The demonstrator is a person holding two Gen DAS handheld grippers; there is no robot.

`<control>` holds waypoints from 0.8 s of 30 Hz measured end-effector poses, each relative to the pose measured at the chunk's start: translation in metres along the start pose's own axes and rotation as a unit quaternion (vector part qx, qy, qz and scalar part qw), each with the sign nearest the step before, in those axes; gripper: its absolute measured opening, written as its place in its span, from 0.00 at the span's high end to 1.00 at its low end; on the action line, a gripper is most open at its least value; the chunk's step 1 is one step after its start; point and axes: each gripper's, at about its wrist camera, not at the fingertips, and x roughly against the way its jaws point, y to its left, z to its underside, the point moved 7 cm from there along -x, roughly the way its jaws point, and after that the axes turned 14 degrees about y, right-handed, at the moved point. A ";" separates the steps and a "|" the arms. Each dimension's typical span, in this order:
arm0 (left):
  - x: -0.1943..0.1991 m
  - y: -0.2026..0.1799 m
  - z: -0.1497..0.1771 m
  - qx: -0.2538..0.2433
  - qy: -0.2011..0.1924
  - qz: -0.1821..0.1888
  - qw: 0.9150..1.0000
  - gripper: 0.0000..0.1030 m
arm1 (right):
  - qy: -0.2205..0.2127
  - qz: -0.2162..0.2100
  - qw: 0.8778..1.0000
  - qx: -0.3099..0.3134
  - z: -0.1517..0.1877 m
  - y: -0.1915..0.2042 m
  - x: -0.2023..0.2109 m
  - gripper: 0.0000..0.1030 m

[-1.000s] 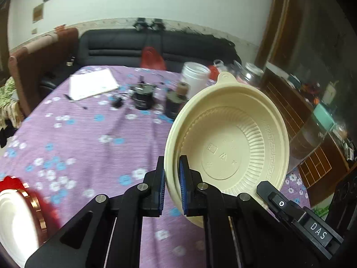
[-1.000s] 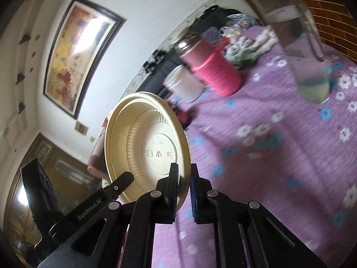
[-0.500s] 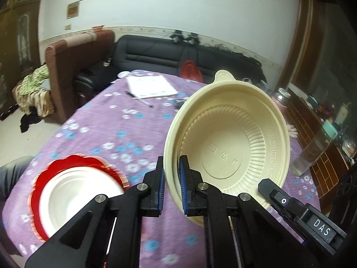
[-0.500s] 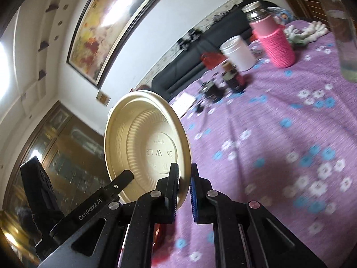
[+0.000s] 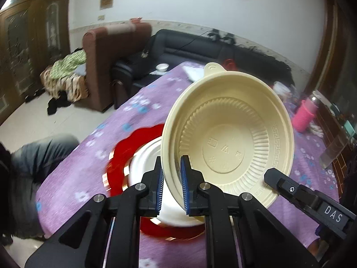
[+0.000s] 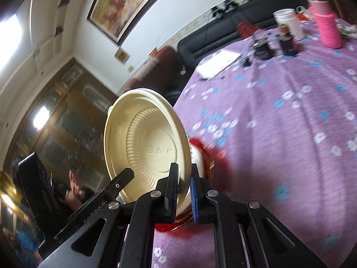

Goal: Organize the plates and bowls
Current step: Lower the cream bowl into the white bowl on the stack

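Observation:
My left gripper (image 5: 171,189) is shut on the rim of a cream plastic bowl (image 5: 227,147) and holds it tilted in the air, inside facing me. Below it on the purple floral tablecloth (image 5: 73,178) lies a red plate (image 5: 125,156) with a white dish (image 5: 145,167) on it. My right gripper (image 6: 184,192) is shut on the rim of a second cream bowl (image 6: 145,147), held on edge above the same red plate (image 6: 216,158), which is partly hidden behind it.
At the table's far side stand a pink knit-covered bottle (image 6: 328,29), a white tub (image 6: 287,22), dark jars (image 6: 287,42) and white papers (image 6: 216,63). A brown armchair (image 5: 111,67) and black sofa (image 5: 196,49) stand beyond. A person's jeans-clad leg (image 5: 38,156) is at the table's left edge.
Both grippers, each still holding its bowl, have swung left toward the near corner. The red plate with the white dish has come from the frame edge to under the bowls.

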 end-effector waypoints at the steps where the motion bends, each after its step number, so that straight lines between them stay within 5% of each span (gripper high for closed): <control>1: -0.002 0.007 0.002 0.006 0.004 -0.001 1.000 0.87 | 0.010 0.002 1.000 0.006 0.005 0.006 -0.008 0.91; 15: -0.034 0.029 0.007 0.026 0.055 0.008 0.998 0.87 | 0.037 0.034 0.999 0.017 0.025 0.018 -0.046 0.91; 24: -0.027 0.030 0.005 0.013 0.032 0.002 0.999 0.83 | 0.023 0.047 0.998 0.019 0.018 0.009 -0.056 0.86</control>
